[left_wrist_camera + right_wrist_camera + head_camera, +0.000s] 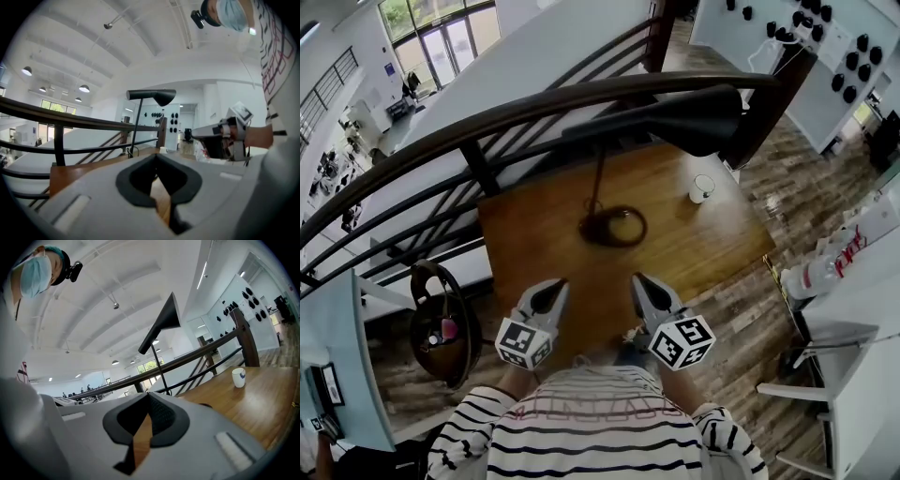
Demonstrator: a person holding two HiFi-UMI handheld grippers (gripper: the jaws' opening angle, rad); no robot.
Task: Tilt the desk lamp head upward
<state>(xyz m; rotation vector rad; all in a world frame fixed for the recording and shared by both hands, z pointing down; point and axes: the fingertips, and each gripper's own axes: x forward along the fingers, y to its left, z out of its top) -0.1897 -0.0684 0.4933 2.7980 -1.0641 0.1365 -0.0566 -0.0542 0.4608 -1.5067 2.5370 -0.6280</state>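
A black desk lamp stands on the wooden table (pixel 712 246), its long flat head (pixel 661 117) roughly level above a thin stem (pixel 598 178) and a ring base (pixel 614 226). Both grippers hover near the table's front edge, well short of the lamp. My left gripper (pixel 554 285) is shut with nothing in it, and my right gripper (pixel 639 279) is shut and empty too. From the left gripper (pixel 156 157) view, the lamp head (pixel 152 96) sits ahead and above. In the right gripper (pixel 148 395) view the lamp head (pixel 163 322) rises ahead.
A white cup (pixel 702 187) stands at the table's far right, also seen as the cup (pixel 238 377). A dark stair railing (pixel 459 131) curves behind the table. A round dark basket (pixel 441 323) sits on the floor at left. A white counter with bottles (pixel 830 270) is at right.
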